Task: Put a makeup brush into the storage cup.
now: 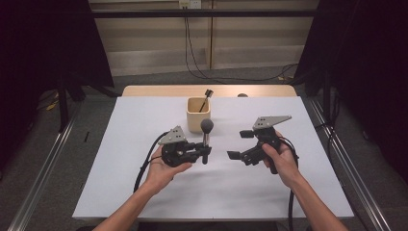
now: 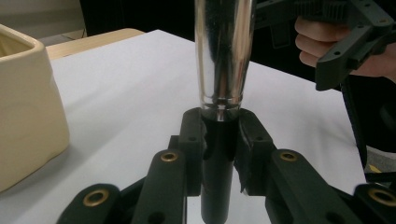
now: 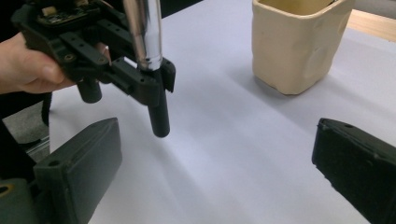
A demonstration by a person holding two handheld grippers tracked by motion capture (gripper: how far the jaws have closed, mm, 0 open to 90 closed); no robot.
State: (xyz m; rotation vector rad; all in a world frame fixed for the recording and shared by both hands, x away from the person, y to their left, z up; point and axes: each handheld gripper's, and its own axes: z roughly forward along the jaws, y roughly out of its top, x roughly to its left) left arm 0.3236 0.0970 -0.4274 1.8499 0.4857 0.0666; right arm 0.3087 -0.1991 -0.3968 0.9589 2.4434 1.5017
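At frame centre we see the left gripper (image 1: 204, 153) clamped on an upright makeup brush (image 1: 206, 139); the right gripper (image 1: 240, 144), jaws apart, sits centre-right, holding nothing.

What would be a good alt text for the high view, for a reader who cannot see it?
A person at a white table holds a gripper in each hand: the left gripper clamps an upright makeup brush, and the right gripper is open and empty. Behind the brush stands a cream cup with a second, small brush in it.
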